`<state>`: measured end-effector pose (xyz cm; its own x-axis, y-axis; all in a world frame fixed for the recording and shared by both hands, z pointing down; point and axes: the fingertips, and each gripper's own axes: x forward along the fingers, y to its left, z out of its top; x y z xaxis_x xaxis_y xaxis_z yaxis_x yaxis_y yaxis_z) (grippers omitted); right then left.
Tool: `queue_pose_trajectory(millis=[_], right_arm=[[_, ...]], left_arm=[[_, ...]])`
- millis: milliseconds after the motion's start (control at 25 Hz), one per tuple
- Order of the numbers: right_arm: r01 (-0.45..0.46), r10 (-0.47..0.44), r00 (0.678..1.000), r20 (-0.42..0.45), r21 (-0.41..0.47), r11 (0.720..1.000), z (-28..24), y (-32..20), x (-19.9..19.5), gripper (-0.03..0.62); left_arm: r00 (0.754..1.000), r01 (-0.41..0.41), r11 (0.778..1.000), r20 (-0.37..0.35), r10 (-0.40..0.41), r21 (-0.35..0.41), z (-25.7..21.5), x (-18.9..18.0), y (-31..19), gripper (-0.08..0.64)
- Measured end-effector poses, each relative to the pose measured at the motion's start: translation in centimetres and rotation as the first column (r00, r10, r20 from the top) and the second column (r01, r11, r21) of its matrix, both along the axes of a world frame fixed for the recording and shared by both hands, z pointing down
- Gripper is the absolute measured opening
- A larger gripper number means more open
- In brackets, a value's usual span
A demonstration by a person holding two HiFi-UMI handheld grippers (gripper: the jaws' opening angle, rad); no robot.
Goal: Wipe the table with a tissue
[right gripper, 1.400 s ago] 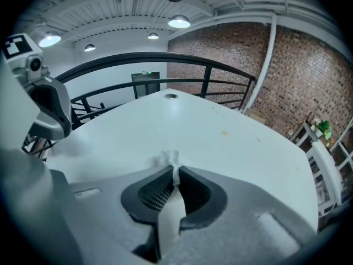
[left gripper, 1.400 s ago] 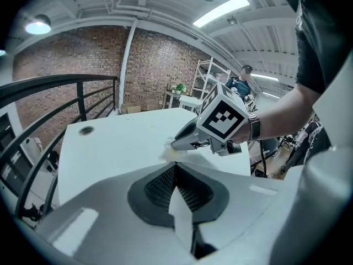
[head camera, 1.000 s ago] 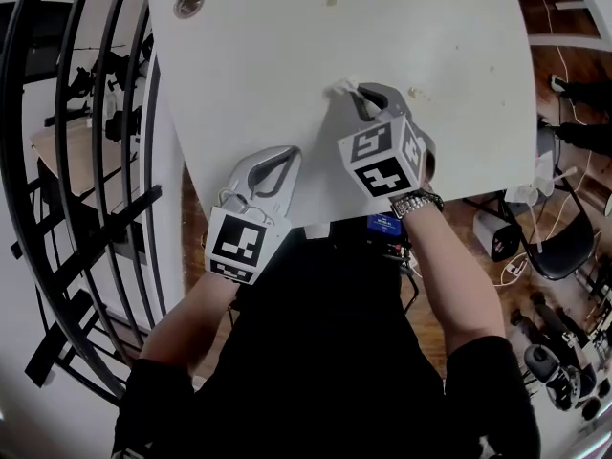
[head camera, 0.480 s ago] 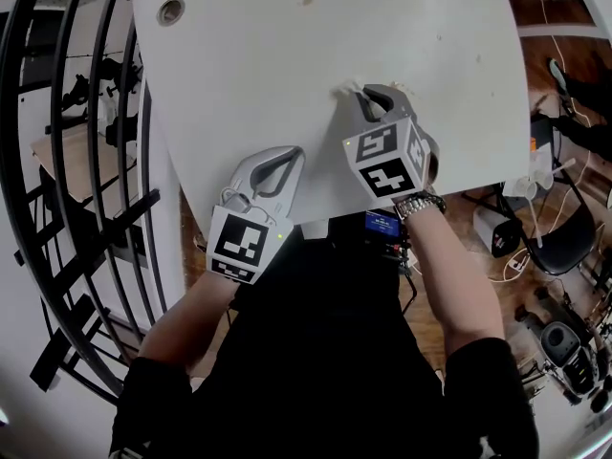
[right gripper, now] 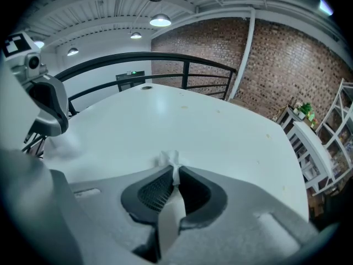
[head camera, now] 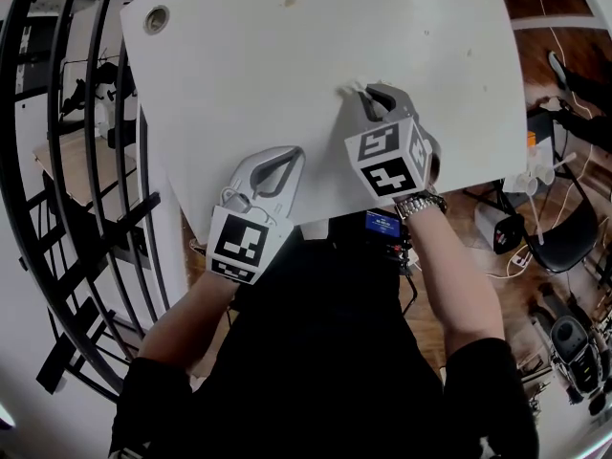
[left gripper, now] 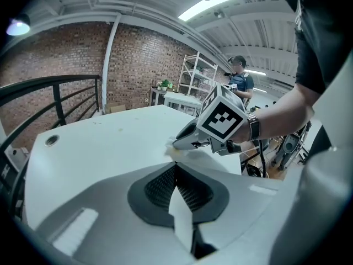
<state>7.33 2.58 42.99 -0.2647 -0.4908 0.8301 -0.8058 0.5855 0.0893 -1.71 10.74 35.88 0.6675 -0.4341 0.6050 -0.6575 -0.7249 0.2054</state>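
A small white tissue (head camera: 352,89) lies pressed on the white table (head camera: 287,65), pinched in my right gripper (head camera: 368,97), which is shut on it. In the right gripper view the tissue (right gripper: 170,160) sticks out between the shut jaws, low over the table (right gripper: 209,126). My left gripper (head camera: 275,161) rests over the table's near edge, shut with nothing in it. The left gripper view looks across the table (left gripper: 105,142) at the right gripper (left gripper: 190,139) and the tissue (left gripper: 171,146) at its tip. The left gripper (right gripper: 47,112) shows at the left of the right gripper view.
Small brownish spots (head camera: 289,1) dot the far part of the table, and a round cable hole (head camera: 156,19) sits at its far left corner. A black railing (head camera: 86,161) runs along the left. A chair and cables (head camera: 559,237) stand right of the table. A person (left gripper: 240,76) stands by distant shelves.
The head view has swung, so the table sits further up and left in the picture. The right gripper with the tissue has edged slightly to the right on the table. The left gripper holds still.
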Motion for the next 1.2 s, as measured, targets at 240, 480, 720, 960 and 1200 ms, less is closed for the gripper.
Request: queue_pose_trajectory(millis=[240,480,720,960,1200], right_arm=[[-0.01,0.01,1.0,-0.001,-0.004,1.0,0.5,-0.2,1.1,0.02],[-0.018,0.018,1.0,0.0,-0.014,1.0,0.8,-0.2,1.4,0.02],[-0.01,0.01,1.0,0.003,-0.013,1.0,0.9,-0.4,1.5,0.02],[-0.013,0.013,1.0,0.003,-0.013,1.0,1.0,-0.4,1.8,0.02],[-0.023,0.023,1.0,-0.001,-0.012,1.0,1.0,-0.4,2.5,0.02]], left_arm=[[1.0,-0.007,1.0,0.008,0.007,-0.003,0.2,0.9,-0.3,0.012],[1.0,-0.012,1.0,0.013,0.012,-0.01,0.3,1.1,-0.4,0.012],[1.0,-0.013,1.0,0.018,0.014,-0.021,0.7,1.5,-0.6,0.012],[1.0,-0.019,1.0,0.018,0.019,-0.018,0.7,2.0,-0.9,0.012],[0.999,-0.027,0.999,0.018,0.028,-0.023,0.9,2.4,-0.9,0.012]])
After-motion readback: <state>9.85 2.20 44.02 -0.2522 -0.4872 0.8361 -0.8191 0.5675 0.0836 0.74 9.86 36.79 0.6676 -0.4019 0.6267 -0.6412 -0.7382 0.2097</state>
